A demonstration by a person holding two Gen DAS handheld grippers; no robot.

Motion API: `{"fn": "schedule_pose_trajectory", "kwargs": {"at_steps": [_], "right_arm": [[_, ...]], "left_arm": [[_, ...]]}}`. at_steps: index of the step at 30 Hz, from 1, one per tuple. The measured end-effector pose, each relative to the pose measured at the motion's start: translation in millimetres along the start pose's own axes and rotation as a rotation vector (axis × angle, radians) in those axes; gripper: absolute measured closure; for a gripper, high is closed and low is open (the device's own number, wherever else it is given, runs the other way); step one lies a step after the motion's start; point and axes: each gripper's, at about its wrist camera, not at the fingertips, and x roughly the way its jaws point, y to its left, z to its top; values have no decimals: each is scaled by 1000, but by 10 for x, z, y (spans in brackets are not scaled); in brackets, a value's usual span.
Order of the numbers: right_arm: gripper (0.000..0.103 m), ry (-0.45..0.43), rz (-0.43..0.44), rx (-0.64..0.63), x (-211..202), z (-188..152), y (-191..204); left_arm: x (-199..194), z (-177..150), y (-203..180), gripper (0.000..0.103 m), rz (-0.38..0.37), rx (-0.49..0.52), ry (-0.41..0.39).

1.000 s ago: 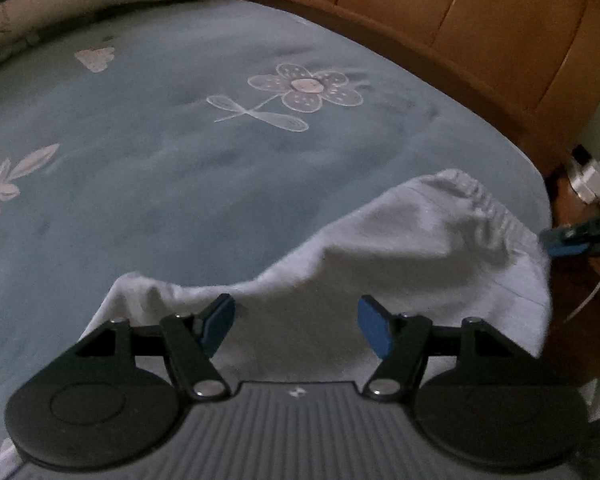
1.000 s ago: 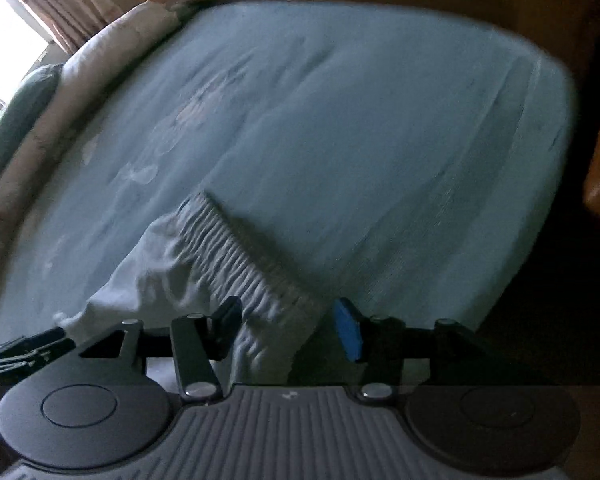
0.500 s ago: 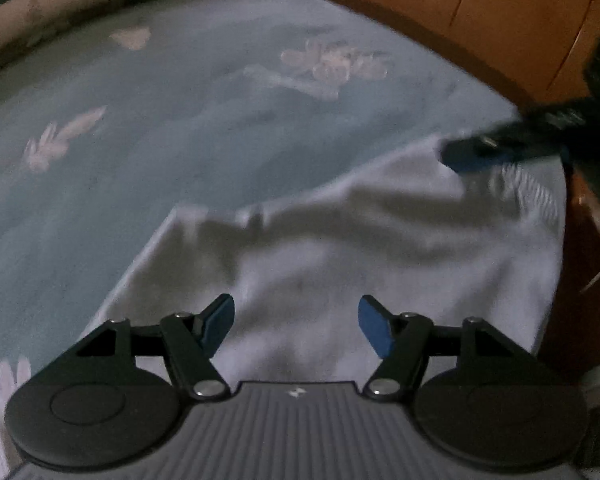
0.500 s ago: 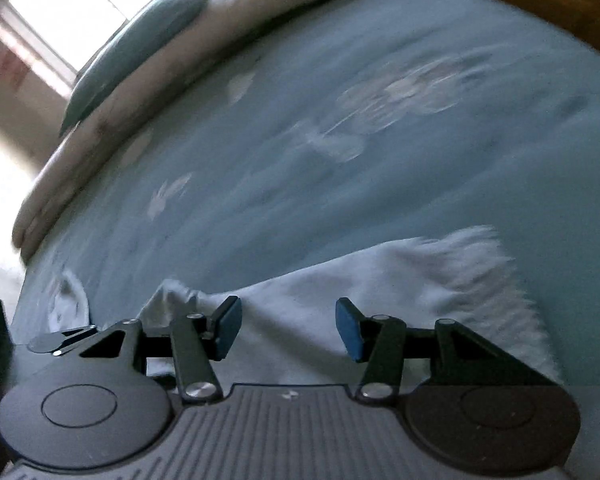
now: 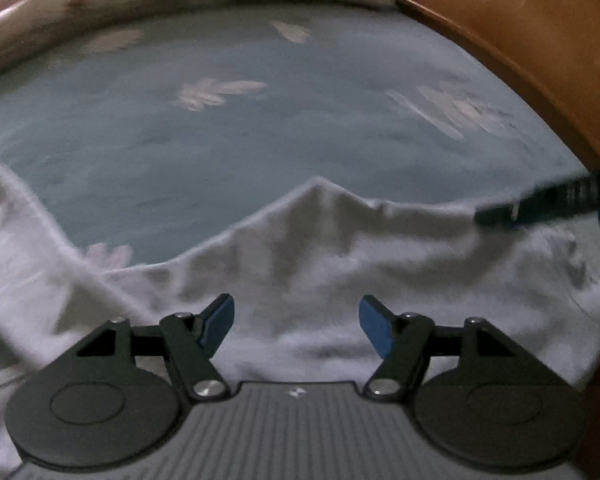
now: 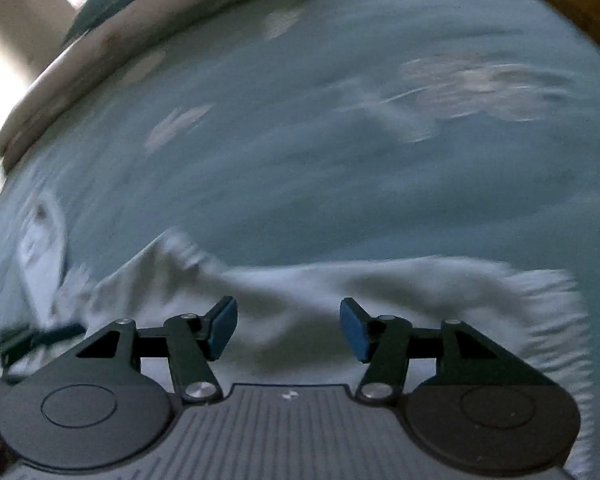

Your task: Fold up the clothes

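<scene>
We hover both tools over the pale garment (image 5: 340, 264), which lies spread on the blue floral bed sheet (image 5: 228, 148) near the edge of the bed closest to us, with the wooden bed frame (image 5: 512, 28) curving round the far side of it. The left gripper (image 5: 296, 326) has its fingers (image 5: 220, 322) apart, with cloth below them but nothing pinched. The right gripper (image 6: 288, 326) has its jaws opening at this moment, and again fabric lies under them without either pad pressing on it.

We judge the step in hand to be choosing grip points for a fold. To do it well, we should bring each tool down on an outer edge of the garment, catch a single layer near a corner, close firmly, then lift both ends together so the cloth stays taut and does not bunch. The ridge (image 5: 320, 188) along the garment's far edge suggests a wrinkle worth smoothing first.

Relative to the garment, the gathered, ribbed band (image 6: 548, 320) sits at its right end in the right wrist view, so we read that as the waist. The long axis runs side to side across both views, roughly along the near bed edge, with the other end trailing off to the left. Blur hides finer detail, and we cannot tell what kind of garment it is
</scene>
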Motion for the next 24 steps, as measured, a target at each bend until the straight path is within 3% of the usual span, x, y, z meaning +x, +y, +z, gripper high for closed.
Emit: {"fn": "schedule_pose_trajectory", "kwargs": {"at_steps": [4,8,13,16,20,24], "right_arm": [[41,62,20,-85,177,-101,421],[41,54,-46,-206,332,-239,859],[41,74,-183,-327,528,-404,1395],[41,70,-251,-379,563,-459,1723],[36,51,-300,-426,518,-491,2226],[36,55,-300,-505,636,-625,2698]], "left_arm": [[-123,-95,287,33,81,-103,-56],[-248,-261,699,33,139,-228,-103],[-316,-492,1241,30,174,-376,-9],[-300,-624,1453,29,152,-375,98],[-330,-876,1582,24,153,-310,126],[-409,-1087,1719,21,61,-261,109]]}}
